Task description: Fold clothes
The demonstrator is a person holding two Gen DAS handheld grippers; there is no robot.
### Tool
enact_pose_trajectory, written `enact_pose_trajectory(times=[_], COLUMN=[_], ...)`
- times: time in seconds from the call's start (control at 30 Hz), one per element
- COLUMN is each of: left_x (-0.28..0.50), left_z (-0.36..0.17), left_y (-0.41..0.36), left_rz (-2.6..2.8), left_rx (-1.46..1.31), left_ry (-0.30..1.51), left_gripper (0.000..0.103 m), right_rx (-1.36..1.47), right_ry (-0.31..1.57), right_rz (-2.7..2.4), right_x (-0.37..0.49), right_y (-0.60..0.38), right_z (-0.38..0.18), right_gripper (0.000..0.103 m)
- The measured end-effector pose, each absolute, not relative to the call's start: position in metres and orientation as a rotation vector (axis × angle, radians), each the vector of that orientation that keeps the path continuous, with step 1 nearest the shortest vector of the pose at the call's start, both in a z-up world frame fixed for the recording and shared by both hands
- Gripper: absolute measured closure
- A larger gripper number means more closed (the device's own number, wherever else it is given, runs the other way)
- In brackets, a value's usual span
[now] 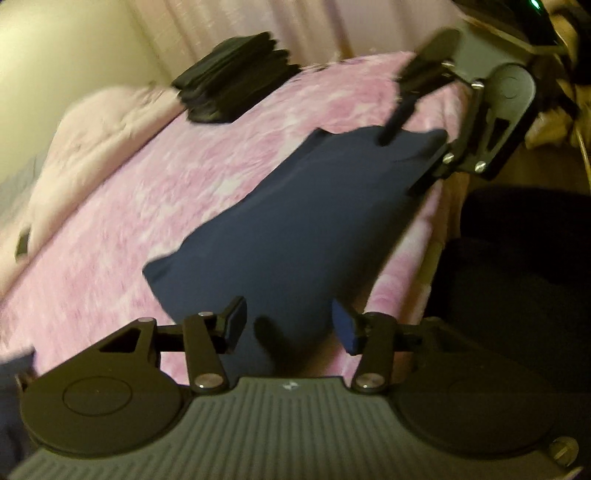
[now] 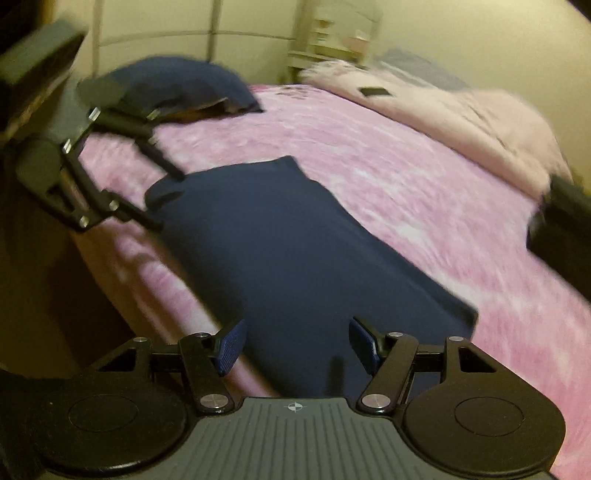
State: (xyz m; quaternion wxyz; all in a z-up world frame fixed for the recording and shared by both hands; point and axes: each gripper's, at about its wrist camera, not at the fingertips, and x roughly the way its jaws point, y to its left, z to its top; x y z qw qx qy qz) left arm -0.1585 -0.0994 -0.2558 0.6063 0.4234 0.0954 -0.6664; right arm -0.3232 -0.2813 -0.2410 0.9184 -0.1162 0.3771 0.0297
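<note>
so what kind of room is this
Most likely a bedroom. A navy garment lies on a bed with a pink cover, a pale pillow sits at its far end, and curtains hang behind.

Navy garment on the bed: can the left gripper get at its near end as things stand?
Probably yes. The left gripper is open right over the near end of the navy garment, with nothing between; the right gripper is at the far end.
</note>
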Motion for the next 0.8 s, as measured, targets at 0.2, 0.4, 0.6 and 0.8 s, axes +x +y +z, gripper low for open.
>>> enact_pose_trajectory(times=[0.2,0.4,0.6,0.8], left_x=[-0.187,-0.206,-0.205,-0.199], left_z=[-0.279,-0.305,-0.32,-0.319], left_y=[-0.11,-0.116,-0.13,-0.141], left_rz=[-1.524,-1.47,-1.369,-1.392], left_rx=[1.173,1.366,1.452,1.452], left_ry=[0.053,-0.109,-0.197,-0.123], left_gripper=[0.053,0.047,0.049,0.059], right_rx=[-0.508,-0.446,-0.392,-0.526], right_ry=[0.848,0.867,0.83,0.811], right_rz=[0.102,0.101,0.094,0.097], right_x=[-0.299,-0.293,-0.298,-0.314], right_y=[-0.246,-0.261,-0.271,-0.259], right_z=[-0.274,-0.269,-0.243,-0.263], right_gripper=[0.038,0.058,0.062,0.059])
